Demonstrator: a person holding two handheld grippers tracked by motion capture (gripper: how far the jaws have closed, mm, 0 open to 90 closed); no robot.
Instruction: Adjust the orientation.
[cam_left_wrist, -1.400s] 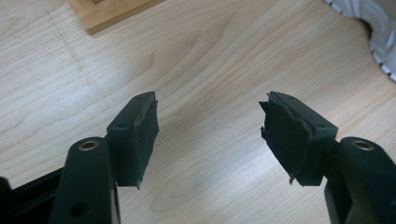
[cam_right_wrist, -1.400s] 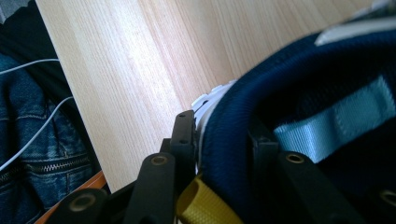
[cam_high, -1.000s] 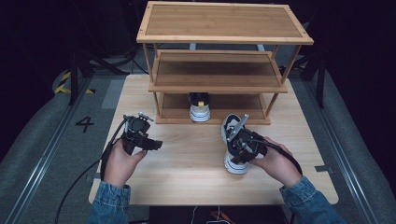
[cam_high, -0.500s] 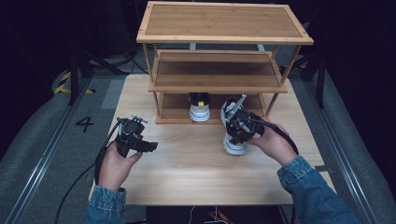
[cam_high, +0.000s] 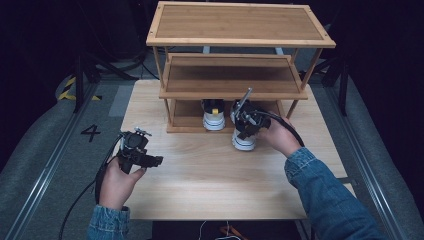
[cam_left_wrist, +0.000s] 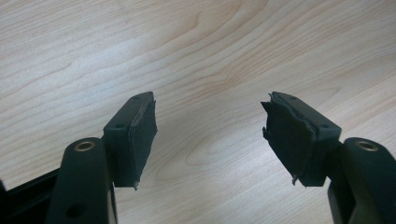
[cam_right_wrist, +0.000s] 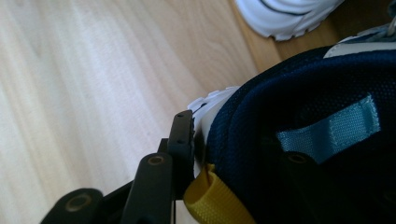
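A white sneaker with a navy lining (cam_high: 244, 142) stands on the table just in front of the rack's bottom shelf. My right gripper (cam_high: 243, 122) is shut on its heel collar. In the right gripper view one jaw presses the outside of the heel and the other sits inside the navy sneaker (cam_right_wrist: 303, 107), right gripper (cam_right_wrist: 233, 144), beside a yellow pull tab (cam_right_wrist: 210, 200). The matching sneaker (cam_high: 214, 120) (cam_right_wrist: 285, 18) sits on the bottom shelf, to the left of the held one. My left gripper (cam_high: 156, 161) (cam_left_wrist: 210, 135) hovers open over bare tabletop at the front left, with nothing between its pads.
A three-tier wooden shoe rack (cam_high: 240, 85) stands at the back of the light wooden table (cam_high: 210, 190). Its middle and top shelves hold nothing. Dark floor with a marked "4" (cam_high: 91, 132) lies to the left of the table.
My right gripper has carried the sneaker away from the table's front right to just before the rack's bottom shelf. The left gripper has drifted slightly toward the front left.
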